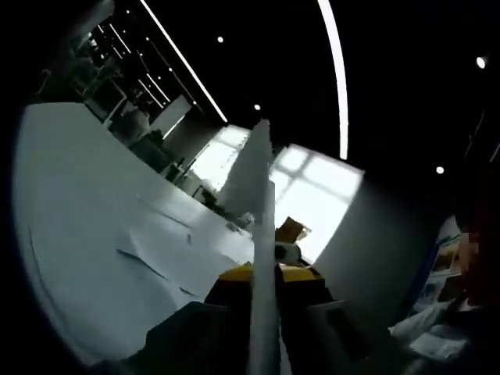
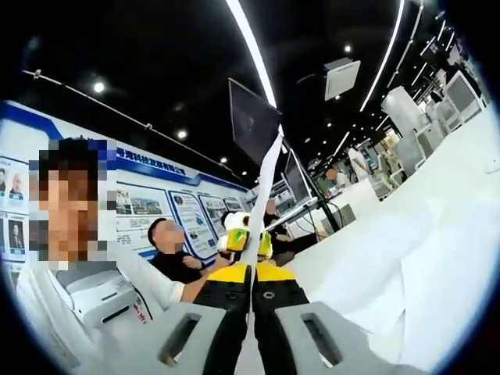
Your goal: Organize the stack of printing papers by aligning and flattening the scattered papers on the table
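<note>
Left gripper view: one table (image 1: 70, 203), several loose papers (image 1: 148, 258) lying scattered, exact number unclear; one paper stack (image 1: 262, 234) held edge-on in one gripper (image 1: 264, 293).

Right gripper view: one gripper (image 2: 251, 293), one paper edge (image 2: 262, 195), two hanging monitors (image 2: 254, 121), two people nearby, more blurred behind.

The left gripper (image 1: 264, 301) has its jaws pressed closed, pointing to 12 o'clock. The right gripper (image 2: 251, 293) is clamped likewise, also toward 12 o'clock.
</note>
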